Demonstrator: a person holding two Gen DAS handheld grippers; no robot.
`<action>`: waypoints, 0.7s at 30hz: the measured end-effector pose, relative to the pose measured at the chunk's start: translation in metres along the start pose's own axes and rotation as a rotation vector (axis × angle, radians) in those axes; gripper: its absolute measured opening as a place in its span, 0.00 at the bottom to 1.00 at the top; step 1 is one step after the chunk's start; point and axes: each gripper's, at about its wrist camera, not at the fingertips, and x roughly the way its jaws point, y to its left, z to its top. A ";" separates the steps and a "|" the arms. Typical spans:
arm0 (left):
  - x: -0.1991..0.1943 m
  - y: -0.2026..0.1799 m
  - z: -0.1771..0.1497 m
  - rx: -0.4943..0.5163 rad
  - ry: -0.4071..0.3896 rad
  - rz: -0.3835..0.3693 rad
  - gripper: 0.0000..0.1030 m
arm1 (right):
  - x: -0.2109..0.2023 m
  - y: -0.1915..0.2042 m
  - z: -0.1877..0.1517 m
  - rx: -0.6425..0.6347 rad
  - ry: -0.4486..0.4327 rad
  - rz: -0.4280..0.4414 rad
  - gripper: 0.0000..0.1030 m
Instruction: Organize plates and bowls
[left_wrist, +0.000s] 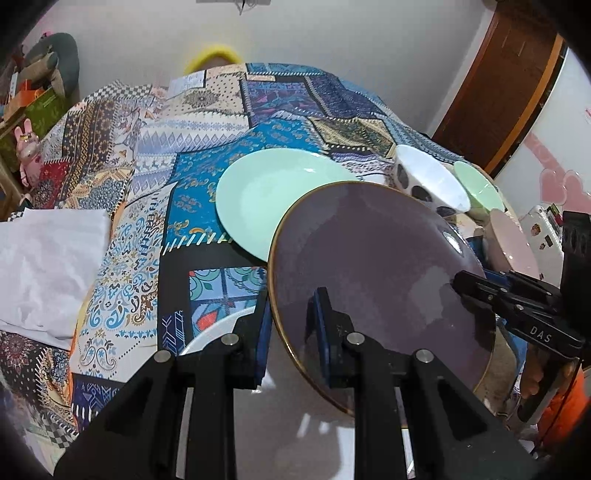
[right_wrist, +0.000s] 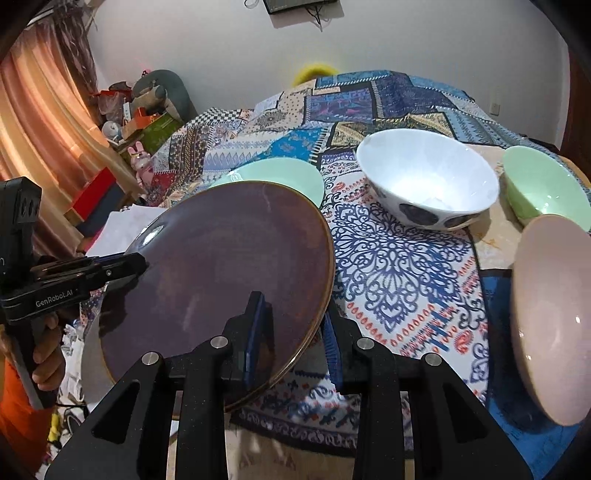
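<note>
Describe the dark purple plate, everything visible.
The dark purple plate is round, glossy, ceramic-looking, with a thin gold rim. It is off the patterned cloth, tilted, gripped at opposite edges: the left tool clamps one rim, the right tool the other. It overlaps the view of a mint green plate behind it; contact between them cannot be told.

Both grippers clamp the purple plate's (left_wrist: 369, 258) rim from opposite sides: the left gripper (left_wrist: 291, 328) and the right gripper (right_wrist: 295, 332), each angled downward, pads pinching its edge.
</note>
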 end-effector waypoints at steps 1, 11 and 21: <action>-0.004 -0.003 -0.001 0.003 -0.004 0.000 0.20 | -0.004 -0.001 -0.001 0.000 -0.005 0.000 0.26; -0.032 -0.035 -0.012 0.011 -0.027 -0.013 0.20 | -0.037 -0.005 -0.010 -0.009 -0.046 -0.002 0.27; -0.053 -0.069 -0.030 0.018 -0.038 -0.031 0.20 | -0.067 -0.016 -0.025 -0.010 -0.081 -0.005 0.27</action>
